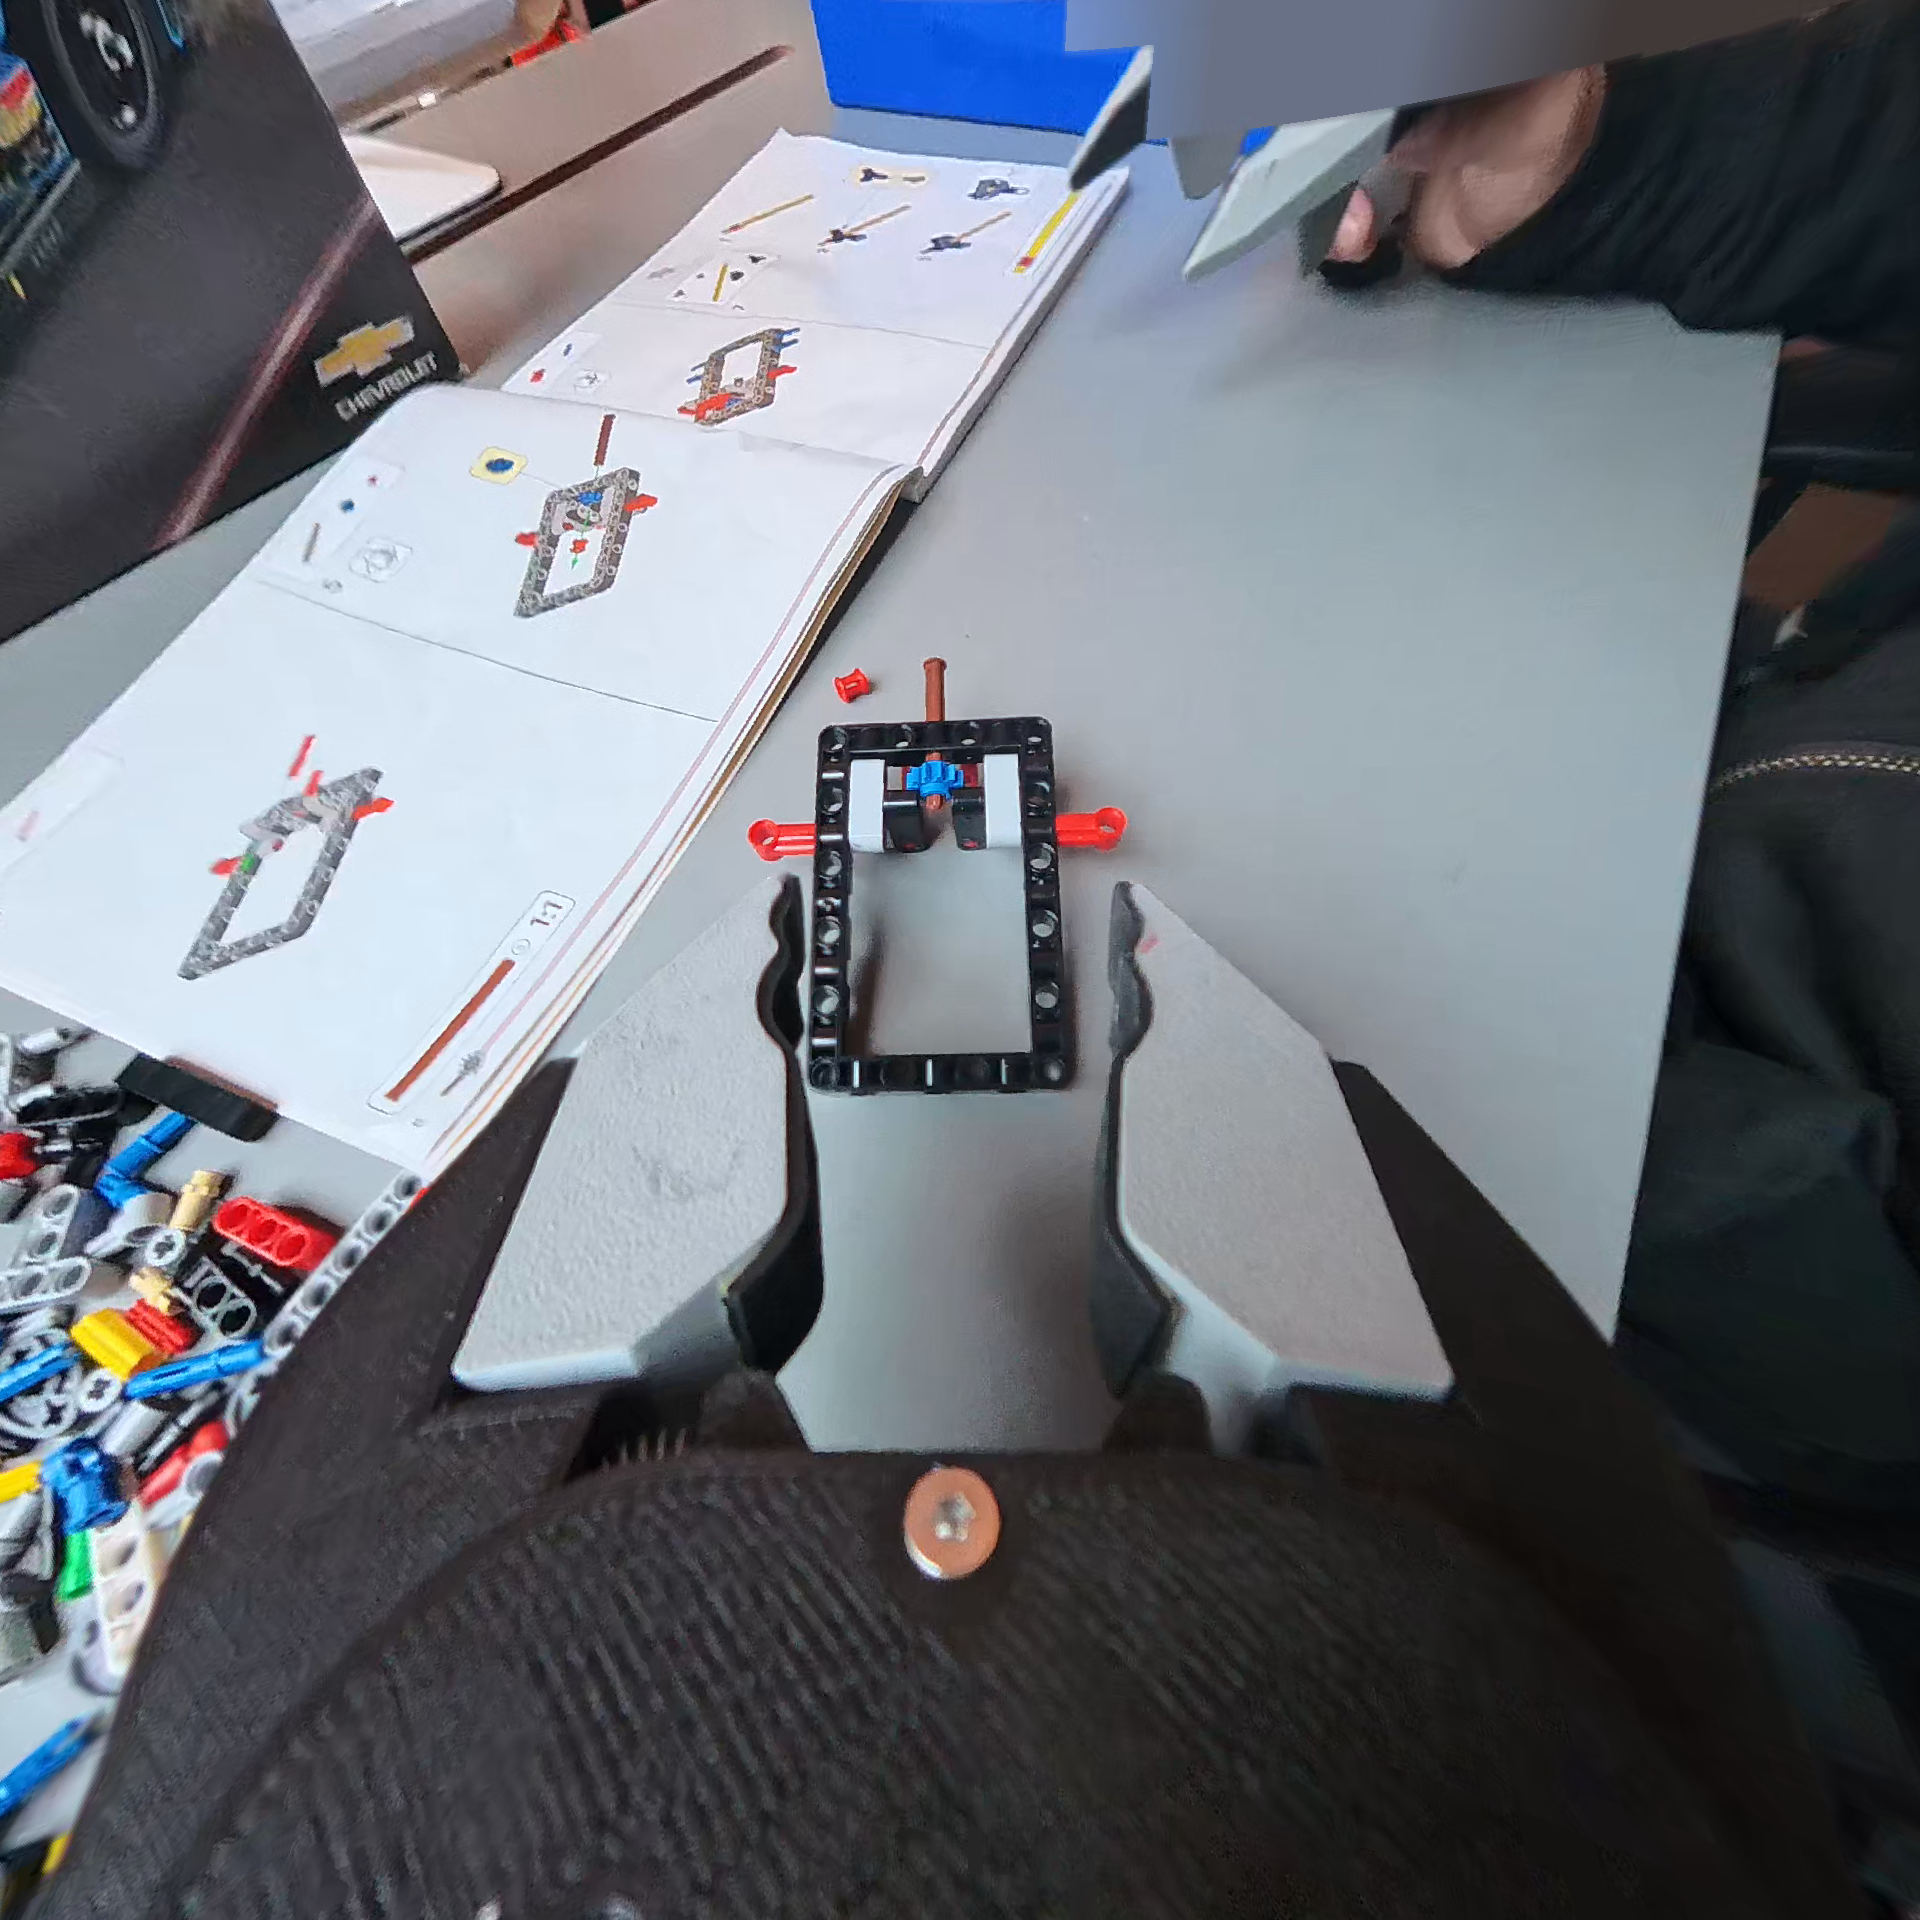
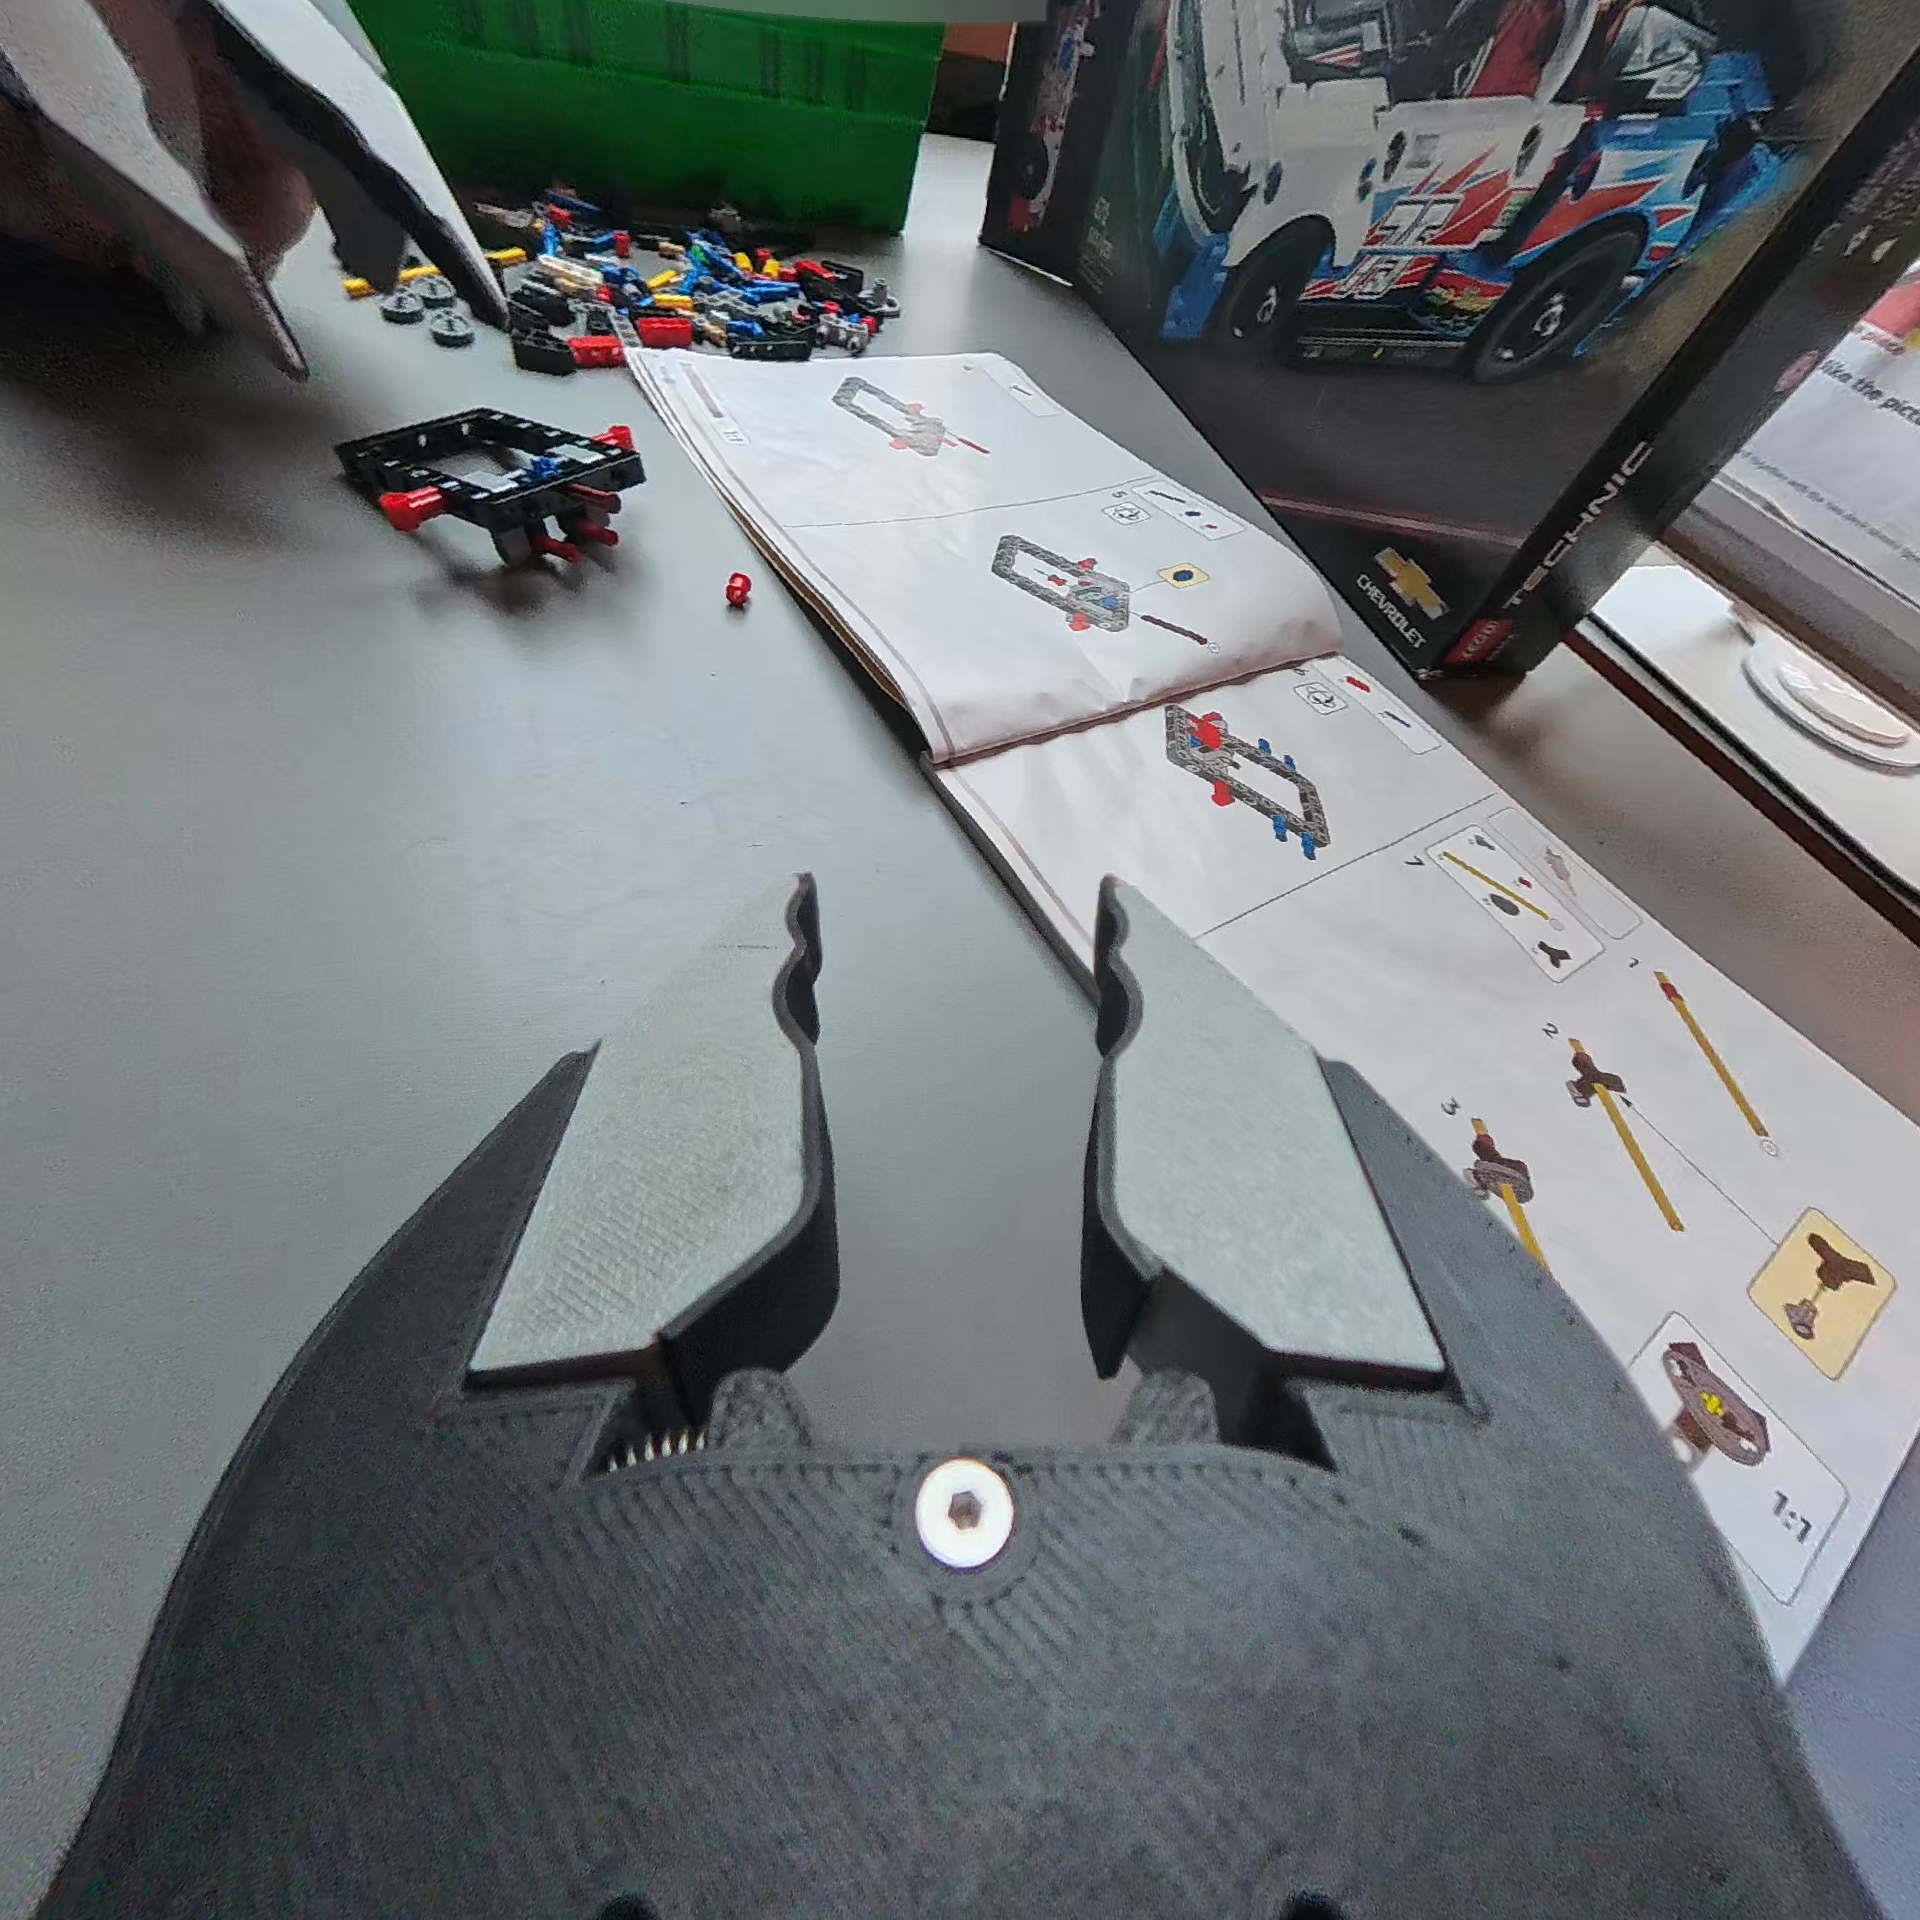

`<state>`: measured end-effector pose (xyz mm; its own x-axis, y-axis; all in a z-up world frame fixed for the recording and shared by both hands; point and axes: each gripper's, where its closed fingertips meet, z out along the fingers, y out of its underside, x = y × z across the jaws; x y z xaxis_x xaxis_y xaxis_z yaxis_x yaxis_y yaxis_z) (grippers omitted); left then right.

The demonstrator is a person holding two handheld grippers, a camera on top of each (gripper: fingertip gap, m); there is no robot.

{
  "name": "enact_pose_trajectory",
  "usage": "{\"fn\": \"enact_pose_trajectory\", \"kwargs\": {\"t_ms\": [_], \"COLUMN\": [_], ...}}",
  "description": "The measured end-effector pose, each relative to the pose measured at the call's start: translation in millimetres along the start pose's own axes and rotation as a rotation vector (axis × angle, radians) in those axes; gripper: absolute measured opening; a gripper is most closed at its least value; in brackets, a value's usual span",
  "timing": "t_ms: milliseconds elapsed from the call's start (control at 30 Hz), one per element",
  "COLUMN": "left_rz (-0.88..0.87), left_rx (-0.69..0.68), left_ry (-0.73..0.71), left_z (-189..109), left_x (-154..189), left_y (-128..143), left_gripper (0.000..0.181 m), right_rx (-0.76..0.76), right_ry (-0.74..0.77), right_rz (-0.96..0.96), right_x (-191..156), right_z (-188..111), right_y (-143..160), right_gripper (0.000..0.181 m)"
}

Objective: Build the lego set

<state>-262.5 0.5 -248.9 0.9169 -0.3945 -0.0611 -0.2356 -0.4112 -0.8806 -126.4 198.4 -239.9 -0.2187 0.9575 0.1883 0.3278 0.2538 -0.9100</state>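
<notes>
A black rectangular lego frame (image 1: 1043,914) lies flat on the grey table, with red pins on both sides, white and black blocks, a blue gear and a brown axle (image 1: 934,688) sticking out its far end. My left gripper (image 1: 956,904) is open, its fingers on either side of the frame's near half, apart from it. A small red bush (image 1: 852,686) lies loose beyond the frame. In the right wrist view the frame (image 2: 488,478) and bush (image 2: 737,588) lie far ahead. My right gripper (image 2: 961,904) is open and empty, low over the table by the booklet.
An open instruction booklet (image 1: 436,665) lies left of the frame; in the right wrist view the booklet (image 2: 1039,582) lies to the right. A pile of loose lego parts (image 1: 114,1299) sits at the near left. The set's dark box (image 2: 1455,260) and a green bin (image 2: 665,114) stand behind. My hands' fingertips stand some 25 cm from each other. The small red bush (image 1: 852,686) is about 11 cm from my left fingertips and 15 cm from my right. My right wrist view (image 2: 736,591) looks at it from another angle.
</notes>
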Motion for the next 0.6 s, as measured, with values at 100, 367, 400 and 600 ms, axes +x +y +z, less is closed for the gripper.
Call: {"fn": "enact_pose_trajectory", "kwargs": {"t_ms": [100,367,400,600], "left_rz": [0.062,0.066,0.069,0.062], "left_rx": [0.031,0.108,0.112,0.128], "left_ry": [-0.035,-0.073,-0.076,-0.106], "left_z": [-2,-10,-11,-13], "left_x": [0,-5,-5,-9], "left_y": [-4,-13,-13,-15], "left_gripper": [0.056,0.052,0.052,0.051], "right_rx": [0.008,-0.010,-0.012,0.085], "right_ry": [0.037,0.024,0.016,-0.029], "right_rz": [0.006,-0.010,-0.014,0.035], "right_x": [8,13,12,10], "right_z": [0,16,17,8], "right_y": [-1,-3,-3,-16], "right_gripper": [0.050,0.050,0.050,0.050]}}
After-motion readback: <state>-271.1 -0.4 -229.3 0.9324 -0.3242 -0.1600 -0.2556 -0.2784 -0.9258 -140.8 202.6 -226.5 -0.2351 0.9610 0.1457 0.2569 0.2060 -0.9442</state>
